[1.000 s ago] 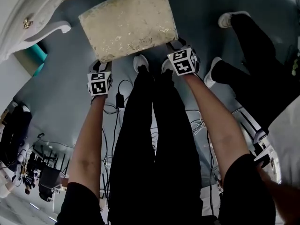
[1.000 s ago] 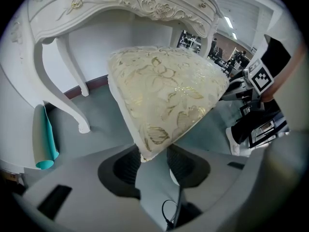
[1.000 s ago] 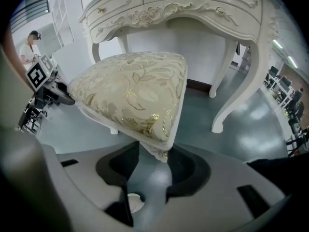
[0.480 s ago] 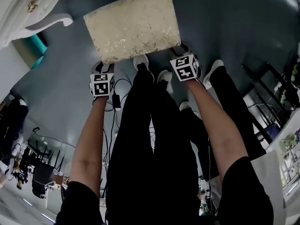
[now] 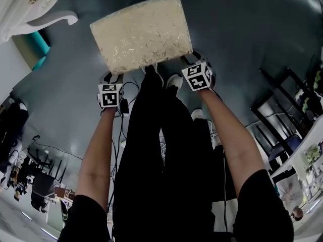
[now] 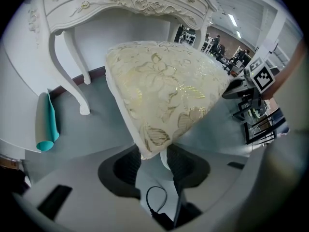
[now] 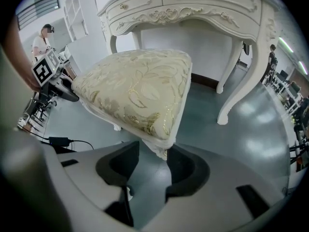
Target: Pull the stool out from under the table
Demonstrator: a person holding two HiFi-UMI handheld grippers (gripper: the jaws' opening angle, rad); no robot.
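Your left tool and right tool each clamp a near corner of the cushioned stool, apparently firmly, so any pull stays square. The stool stands on the floor, mostly clear of the dressing table.

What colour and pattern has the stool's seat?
The seat is cream with gold leaves, clearest in the left gripper view.

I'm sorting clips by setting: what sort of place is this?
Probably a lab or studio staged as a home, not a real bedroom: an ornate white table and stool stand on a bare grey floor, with loose cables trailing nearby.
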